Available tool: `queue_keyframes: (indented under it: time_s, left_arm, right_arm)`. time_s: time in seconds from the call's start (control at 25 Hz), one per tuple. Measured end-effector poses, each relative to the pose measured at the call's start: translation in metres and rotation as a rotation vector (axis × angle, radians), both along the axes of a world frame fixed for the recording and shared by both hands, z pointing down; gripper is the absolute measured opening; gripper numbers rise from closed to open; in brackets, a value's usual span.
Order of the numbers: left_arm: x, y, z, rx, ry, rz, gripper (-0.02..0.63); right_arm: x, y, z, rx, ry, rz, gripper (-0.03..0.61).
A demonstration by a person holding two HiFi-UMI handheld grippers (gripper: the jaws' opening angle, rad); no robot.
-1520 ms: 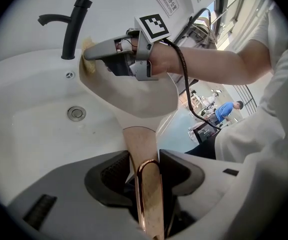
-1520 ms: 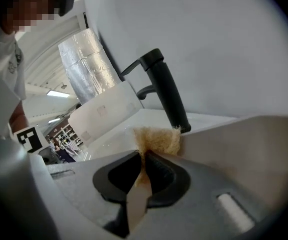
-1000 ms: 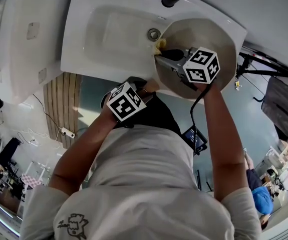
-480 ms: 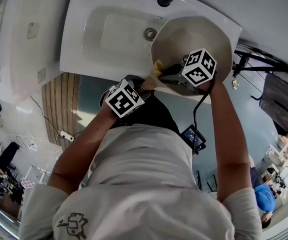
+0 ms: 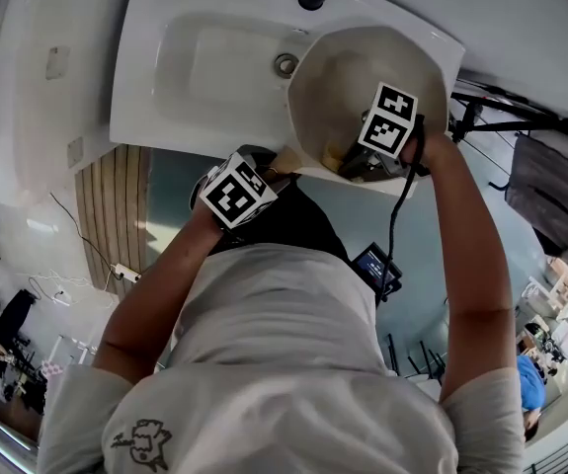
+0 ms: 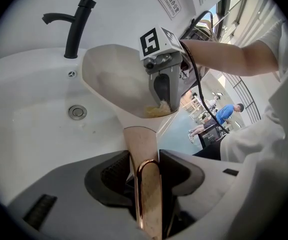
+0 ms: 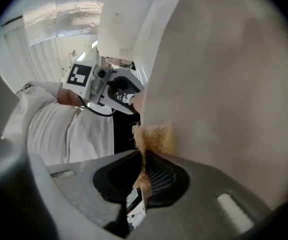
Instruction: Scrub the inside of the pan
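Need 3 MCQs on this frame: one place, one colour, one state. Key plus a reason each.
1. Where is the scrub pad?
A) on the floor
B) against the inside of the pan
C) on a countertop

2. What colour is the faucet?
A) black
B) chrome
C) gold

3. What state is the left gripper in?
A) open and empty
B) shut on the pan handle
C) shut on a cloth

Key:
1 B: the right gripper holds it against the pan's inner wall.
2 A: spout and lever are black all over.
3 B: both fingers clamp the copper-coloured handle.
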State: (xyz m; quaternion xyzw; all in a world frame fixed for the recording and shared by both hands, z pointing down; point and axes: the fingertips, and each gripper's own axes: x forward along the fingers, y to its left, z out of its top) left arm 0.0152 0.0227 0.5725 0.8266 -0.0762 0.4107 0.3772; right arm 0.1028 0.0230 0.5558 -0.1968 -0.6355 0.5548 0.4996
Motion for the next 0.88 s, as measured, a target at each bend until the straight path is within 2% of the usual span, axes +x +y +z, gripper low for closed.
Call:
queue_keyframes:
  time_s: [0.24,0.52,0.72,0.88]
  left_arm:
    - [-0.002,0.000,-0.001,-0.005,0.004,-0.015,0.181]
    - [-0.002,0.000,-0.001,-0.002,0.012,-0.014,0.181]
    - [-0.001,0.000,-0.002,-0.008,0.007,-0.013,0.181]
    - [0.000,0.000,-0.001,-0.008,0.005,-0.006,0.181]
  right_arm:
    - [0.028,0.009,-0.004,-0.095,0.129,-0.148,0.029]
    - [0.088,0.001,-0.006,-0.084,0.373,-0.427,0.029]
    - [0.127,-0.014,-0.016,-0.010,0.542,-0.628,0.028]
    - [0.155,-0.048,-0.013,0.168,0.707,-0.811,0.026]
